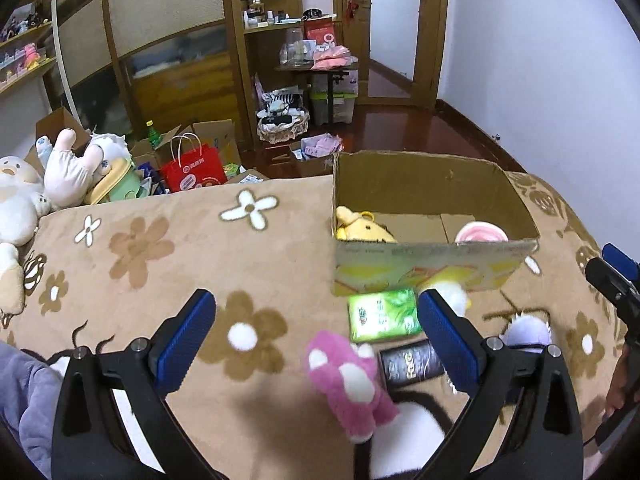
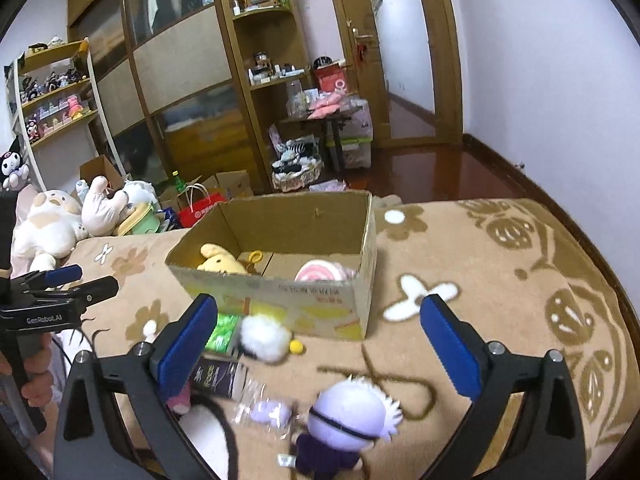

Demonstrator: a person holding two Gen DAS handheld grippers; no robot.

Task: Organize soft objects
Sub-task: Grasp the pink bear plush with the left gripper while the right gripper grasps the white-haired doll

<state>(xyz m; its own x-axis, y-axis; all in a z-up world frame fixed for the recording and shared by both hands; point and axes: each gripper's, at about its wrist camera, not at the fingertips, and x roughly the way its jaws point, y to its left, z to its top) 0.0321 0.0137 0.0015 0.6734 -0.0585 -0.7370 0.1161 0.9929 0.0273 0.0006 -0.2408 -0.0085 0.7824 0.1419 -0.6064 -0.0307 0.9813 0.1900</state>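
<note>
An open cardboard box [image 1: 432, 264] [image 2: 320, 304] stands on the flowered blanket and holds a yellow plush [image 1: 360, 226] [image 2: 220, 264] and a pink-and-white plush [image 1: 480, 234] [image 2: 324, 272]. My left gripper [image 1: 316, 328] is open above a pink plush [image 1: 352, 384]. My right gripper [image 2: 320, 332] is open above a white-haired doll in purple [image 2: 348, 420] [image 1: 526, 330]. A white fluffy plush [image 2: 264, 336] [image 1: 452, 296] lies against the box front.
A green packet [image 1: 382, 314] [image 2: 224, 332] and a dark packet [image 1: 412, 364] [image 2: 216, 376] lie among the toys. Big plush toys [image 1: 24, 196] [image 2: 52, 220] sit at the bed's left edge. Boxes, a red bag [image 1: 192, 172] and shelves stand on the floor beyond.
</note>
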